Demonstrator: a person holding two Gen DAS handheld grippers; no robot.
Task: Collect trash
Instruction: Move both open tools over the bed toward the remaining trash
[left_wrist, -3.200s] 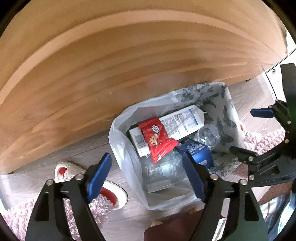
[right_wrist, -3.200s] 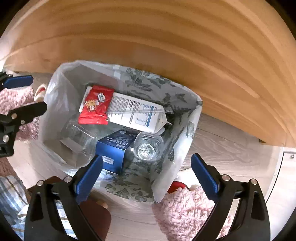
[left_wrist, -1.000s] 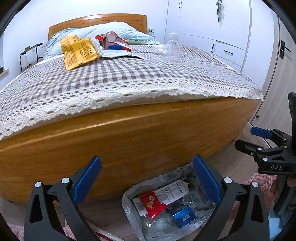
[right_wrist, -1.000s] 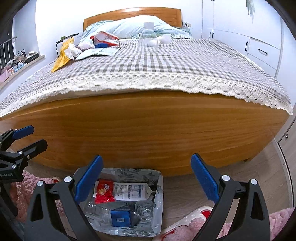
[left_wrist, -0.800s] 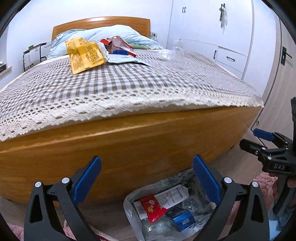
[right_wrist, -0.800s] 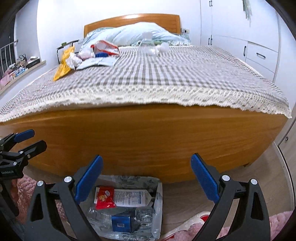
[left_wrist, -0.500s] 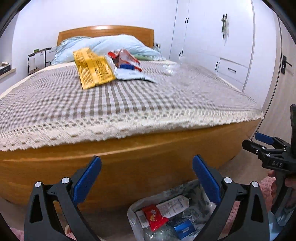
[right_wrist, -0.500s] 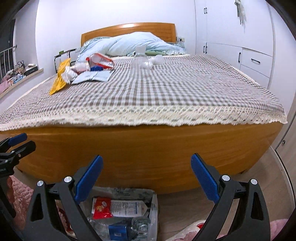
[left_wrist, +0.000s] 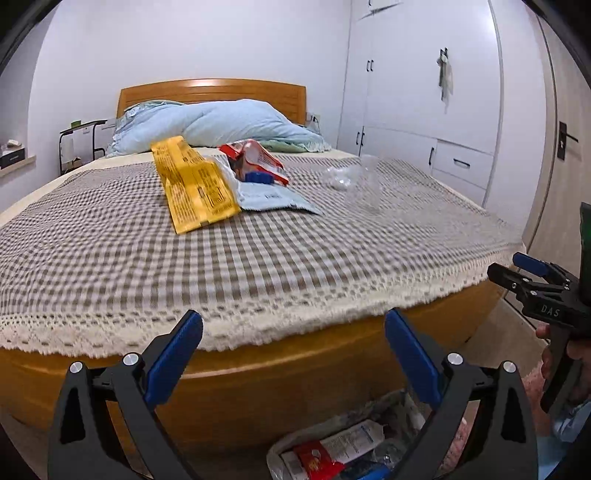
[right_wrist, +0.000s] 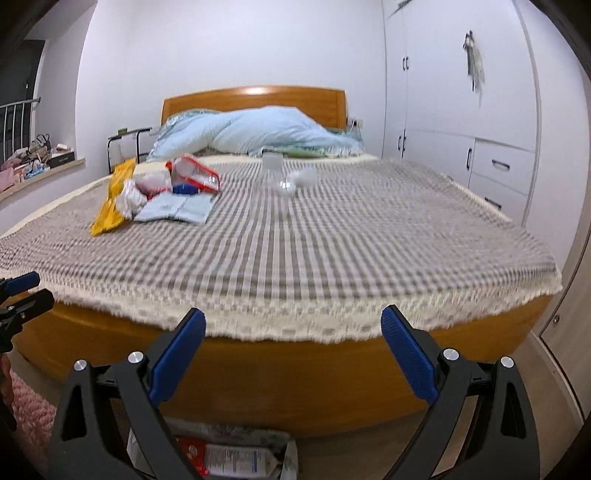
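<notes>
Litter lies on the checked bedspread (left_wrist: 258, 251): a yellow wrapper (left_wrist: 194, 188), a red-and-clear packet (left_wrist: 255, 162), a pale blue flat packet (left_wrist: 269, 199) and a clear plastic bottle (left_wrist: 364, 184). The right wrist view shows the yellow wrapper (right_wrist: 112, 205), crumpled white paper (right_wrist: 131, 197), the red packet (right_wrist: 194, 173), the pale blue packet (right_wrist: 177, 208) and the bottle (right_wrist: 275, 171). My left gripper (left_wrist: 293, 356) and my right gripper (right_wrist: 293, 354) are both open and empty, at the foot of the bed. A trash bag (left_wrist: 343, 446) with rubbish sits on the floor below.
The wooden bed frame (left_wrist: 277, 391) stands right ahead. A blue duvet (left_wrist: 218, 123) and the headboard (right_wrist: 255, 98) are at the far end. White wardrobes (right_wrist: 461, 110) line the right wall. A side table (left_wrist: 83, 142) stands far left. A pink rug (right_wrist: 27, 413) lies on the floor.
Both grippers have risen from over the trash bag to above the foot of the bed. The view has tilted up, so the bedspread and its litter now fill the frames. Both stay open.
</notes>
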